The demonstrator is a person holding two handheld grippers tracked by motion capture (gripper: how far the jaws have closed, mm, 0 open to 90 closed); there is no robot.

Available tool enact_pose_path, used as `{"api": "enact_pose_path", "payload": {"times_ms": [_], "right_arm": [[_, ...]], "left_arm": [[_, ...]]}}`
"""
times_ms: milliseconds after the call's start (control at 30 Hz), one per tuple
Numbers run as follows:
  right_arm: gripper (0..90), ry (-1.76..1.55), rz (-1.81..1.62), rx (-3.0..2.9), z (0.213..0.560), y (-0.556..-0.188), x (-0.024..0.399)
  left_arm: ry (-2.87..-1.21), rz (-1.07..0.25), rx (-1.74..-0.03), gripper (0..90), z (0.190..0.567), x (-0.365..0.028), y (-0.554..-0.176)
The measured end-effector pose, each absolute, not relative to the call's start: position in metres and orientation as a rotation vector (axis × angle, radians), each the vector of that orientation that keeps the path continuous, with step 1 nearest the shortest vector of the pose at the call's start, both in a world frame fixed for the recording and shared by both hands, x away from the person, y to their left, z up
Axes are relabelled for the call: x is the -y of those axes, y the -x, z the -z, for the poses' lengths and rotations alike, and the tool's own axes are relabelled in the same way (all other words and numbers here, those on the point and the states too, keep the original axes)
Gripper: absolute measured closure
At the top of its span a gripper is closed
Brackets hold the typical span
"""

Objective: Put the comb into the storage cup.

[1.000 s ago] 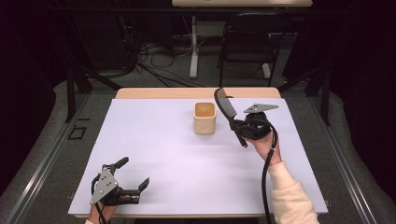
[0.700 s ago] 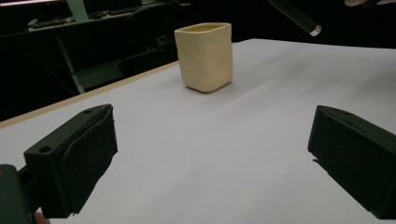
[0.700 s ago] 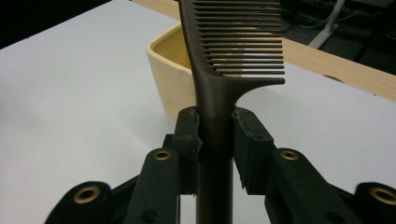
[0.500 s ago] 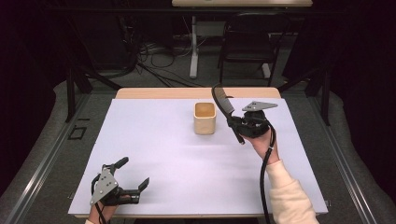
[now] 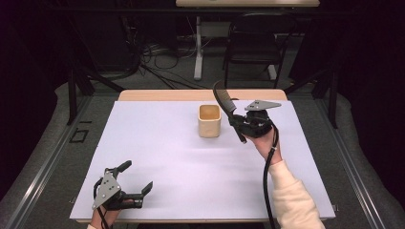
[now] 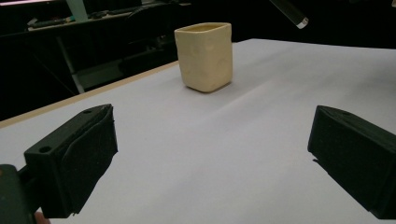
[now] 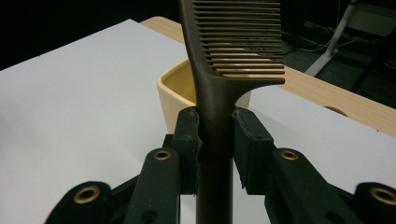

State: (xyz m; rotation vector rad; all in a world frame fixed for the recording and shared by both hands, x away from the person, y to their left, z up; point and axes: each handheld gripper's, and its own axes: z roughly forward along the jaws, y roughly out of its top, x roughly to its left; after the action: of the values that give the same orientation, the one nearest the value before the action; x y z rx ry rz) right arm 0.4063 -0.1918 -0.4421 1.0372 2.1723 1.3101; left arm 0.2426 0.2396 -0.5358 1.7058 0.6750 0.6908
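A dark comb [image 5: 228, 114] is clamped by its handle in my right gripper [image 5: 239, 125], shut on it, held above the table just right of a cream square cup [image 5: 209, 120]. In the right gripper view the comb [image 7: 224, 70] stands up between the pads [image 7: 189, 135], its teeth pointing right, with the cup [image 7: 175, 100] behind it. My left gripper [image 5: 136, 183] rests low at the near left corner of the white table top [image 5: 157, 152], open with nothing between its fingers. From the left gripper view the cup [image 6: 204, 56] stands far ahead, and the comb's handle tip [image 6: 289, 10] shows at the top.
The white sheet ends in a wooden strip [image 5: 167, 95] at the far side. Beyond the table stand a black chair [image 5: 253, 43], a desk leg [image 5: 198, 47] and loose cables [image 5: 157, 57] on the floor. Dark surroundings on both sides.
The right hand with the comb has drifted slightly left, closer to the cup. The left gripper has not moved.
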Motion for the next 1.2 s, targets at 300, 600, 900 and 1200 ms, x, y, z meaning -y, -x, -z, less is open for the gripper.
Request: {"api": "enact_pose_path", "payload": {"times_ms": [300,600,900,1200], "right_arm": [[72.3,-1.014,-1.319,-2.157,0.437,-0.416,0.186],[72.3,-0.964,-1.31,-2.159,0.431,-0.424,0.175],[72.4,-0.93,-1.311,-2.152,0.422,-0.431,0.166],[72.3,-0.905,-1.319,-2.139,0.416,-0.437,0.158]], "left_arm": [[-1.702,-0.689,-0.678,1.3,0.536,-0.24,-0.243],[-1.704,-0.688,-0.679,1.3,0.536,-0.24,-0.243],[-1.704,-0.688,-0.678,1.3,0.536,-0.24,-0.243],[-1.703,-0.687,-0.676,1.3,0.536,-0.24,-0.243]]}}
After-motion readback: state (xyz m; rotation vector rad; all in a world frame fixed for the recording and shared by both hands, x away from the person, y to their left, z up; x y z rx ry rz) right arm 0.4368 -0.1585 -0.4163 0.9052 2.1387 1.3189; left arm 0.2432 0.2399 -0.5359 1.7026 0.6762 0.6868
